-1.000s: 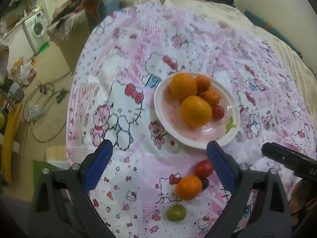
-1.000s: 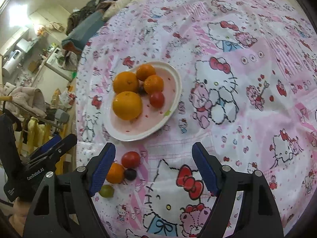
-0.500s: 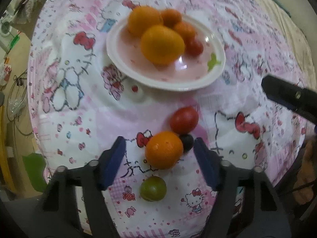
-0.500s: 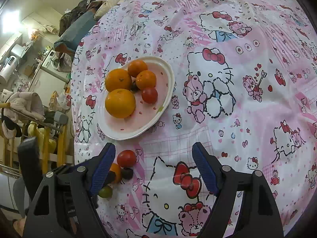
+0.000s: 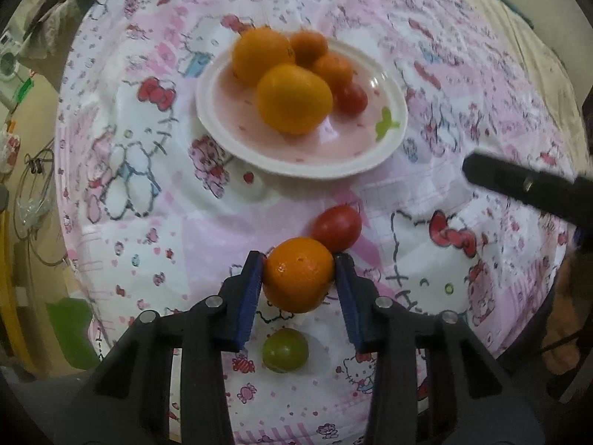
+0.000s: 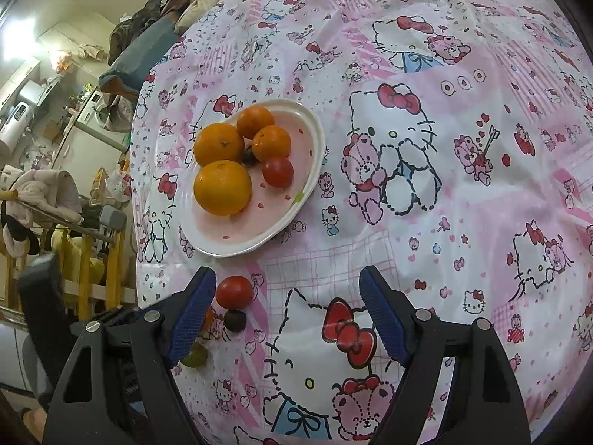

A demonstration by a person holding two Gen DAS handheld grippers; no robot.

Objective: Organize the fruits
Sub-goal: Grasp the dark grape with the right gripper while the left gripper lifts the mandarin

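A small orange (image 5: 298,282) lies on the pink cartoon-print tablecloth, with my left gripper (image 5: 298,272) closing on it, both blue pads touching its sides. A red tomato (image 5: 337,227) touches the orange beyond it, and a green fruit (image 5: 285,349) lies nearer. The white plate (image 5: 307,165) holds two large oranges (image 5: 294,98), two tangerines and a tomato. My right gripper (image 6: 287,289) hovers open over the cloth. The red tomato (image 6: 234,291) and a dark fruit (image 6: 235,320) lie by its left finger.
The table edge drops off at the left, with a yellow rack (image 6: 85,259) and clutter on the floor beyond it. One black finger of the right gripper (image 5: 526,185) reaches in from the right in the left wrist view. A wide stretch of cloth (image 6: 463,185) lies right of the plate.
My left gripper came down over the loose fruit and its jaws narrowed from wide apart to touching the small orange. The right gripper stayed put.
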